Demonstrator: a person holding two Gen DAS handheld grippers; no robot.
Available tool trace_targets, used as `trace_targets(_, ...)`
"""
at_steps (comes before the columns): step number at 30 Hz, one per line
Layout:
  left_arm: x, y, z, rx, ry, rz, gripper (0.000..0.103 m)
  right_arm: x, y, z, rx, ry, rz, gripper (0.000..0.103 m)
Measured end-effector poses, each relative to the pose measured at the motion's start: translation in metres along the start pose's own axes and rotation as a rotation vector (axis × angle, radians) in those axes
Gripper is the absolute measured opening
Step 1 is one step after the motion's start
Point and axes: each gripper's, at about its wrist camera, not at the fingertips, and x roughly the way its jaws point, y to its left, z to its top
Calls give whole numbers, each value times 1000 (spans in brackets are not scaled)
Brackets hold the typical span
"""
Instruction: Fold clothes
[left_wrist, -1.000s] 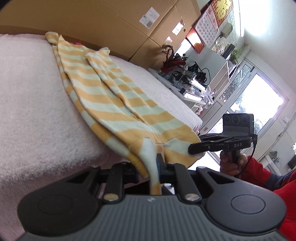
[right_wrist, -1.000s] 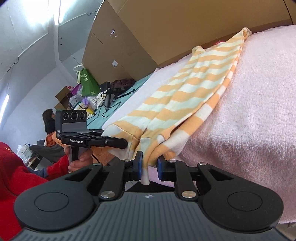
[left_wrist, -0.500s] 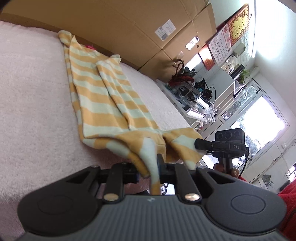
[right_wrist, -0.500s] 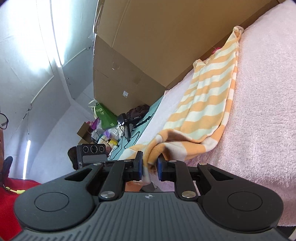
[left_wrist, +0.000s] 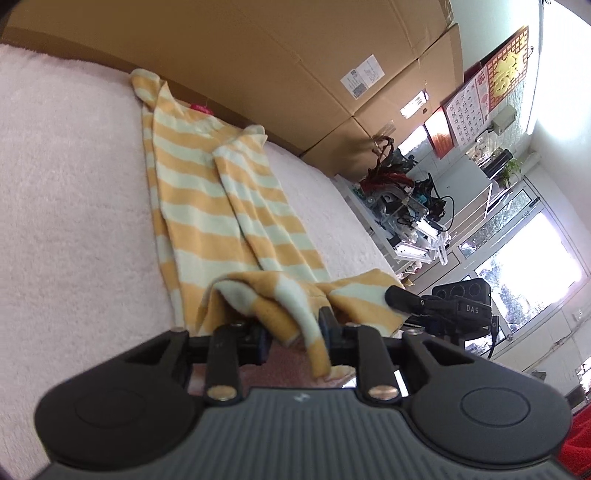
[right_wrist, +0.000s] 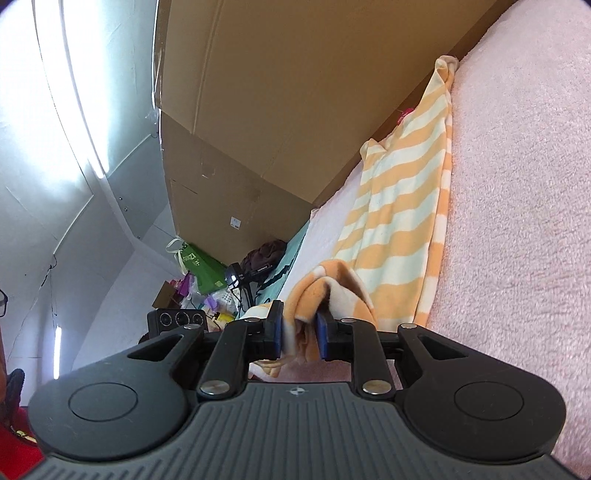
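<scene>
A yellow-and-white striped garment (left_wrist: 221, 206) lies lengthwise on the pink fleecy surface (left_wrist: 74, 184), its near hem lifted and folded back over itself. My left gripper (left_wrist: 293, 332) is opening: the hem hangs against its right finger only, with a gap on the left side. My right gripper (right_wrist: 300, 334) is also opening, with a bunch of the garment's (right_wrist: 399, 206) hem still filling the space between its blue pads (right_wrist: 277, 332). The right gripper's tip (left_wrist: 393, 295) shows at the hem's right corner in the left wrist view.
Large cardboard boxes (left_wrist: 295, 74) stand along the far edge of the surface. A cluttered white table (left_wrist: 402, 218) and bright windows are on the right. A green bag (right_wrist: 201, 266) and floor clutter lie to the left. The surface's (right_wrist: 517, 184) near edge drops off under both grippers.
Both grippers carried the hem up off the hanging edge and forward over the garment, so it now folds back on itself. Both sets of jaws have widened, the left more.
</scene>
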Motion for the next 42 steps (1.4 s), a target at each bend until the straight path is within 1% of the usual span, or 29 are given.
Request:
trace_targets(1,1,1,4,2,0,2,28,2,-3,3,8,-1,2,27)
trace_targets(2,3,2,7,-1,3,2,36,3,-4,5,11,-5,-3,28)
trace_targets(3,5,3,11,-7,7,-1,48,5,-5,8,11,-11,-8,30)
trace_targets(4,6,6,15,-12,0,-2,54,6,-7,10,12,-16,-11,36)
trace_targets(6,9,10,24,-15,-12,3,70,10,-10,16,12,-29,-20,41)
trace_targets(7,11,12,29,-14,-17,7,73,11,-11,18,11,-36,-24,42)
trace_targets(8,13,15,33,-18,-25,3,80,14,-13,21,12,-45,-35,42)
trace_targets(9,14,18,38,-19,-42,18,83,16,-15,24,13,-56,-48,43)
trace_targets(12,18,29,51,-31,-81,59,84,17,-18,28,15,-92,-79,44)
trace_targets(14,18,35,54,-49,-88,97,84,14,-10,25,-19,-105,-96,44)
trace_targets(16,13,33,45,-17,-87,113,84,18,9,16,-118,-94,-122,44)
trace_targets(17,12,30,38,5,-82,118,86,21,21,9,-188,-81,-138,45)
trace_targets(18,10,28,32,28,-77,124,92,25,33,2,-260,-71,-165,46)
trace_targets(20,15,19,17,90,-56,192,93,30,44,-5,-352,-86,-252,46)
trace_targets(22,17,10,5,156,-74,250,93,28,47,-5,-395,-126,-346,46)
trace_targets(24,17,7,0,180,-82,276,93,27,42,2,-392,-152,-415,47)
trace_targets(27,18,4,-5,206,-93,307,93,33,24,12,-329,-124,-457,48)
trace_targets(28,19,4,-5,195,-105,309,92,37,20,13,-322,-106,-458,47)
trace_targets(29,20,4,-6,181,-116,311,85,41,17,12,-322,-88,-458,39)
trace_targets(30,21,3,-6,177,-117,306,59,45,17,11,-342,-85,-484,31)
trace_targets(31,22,0,-6,177,-105,300,45,49,20,11,-374,-92,-527,14)
trace_targets(32,21,-2,-7,184,-110,316,31,50,22,12,-387,-116,-549,11)
trace_targets(33,19,-4,-8,190,-115,332,15,48,24,16,-388,-150,-559,11)
trace_targets(34,16,-4,-8,184,-125,334,10,48,24,19,-384,-168,-567,11)
trace_targets(35,12,-1,-6,162,-142,328,9,49,24,23,-378,-176,-573,11)
trace_targets(37,8,6,-3,124,-166,330,9,59,19,25,-396,-178,-639,10)
trace_targets(39,13,13,-2,100,-160,353,9,65,8,27,-357,-170,-684,9)
trace_targets(40,13,12,-4,103,-161,353,9,62,7,28,-342,-179,-686,10)
trace_targets(42,13,9,-7,124,-147,348,10,49,16,27,-337,-214,-625,18)
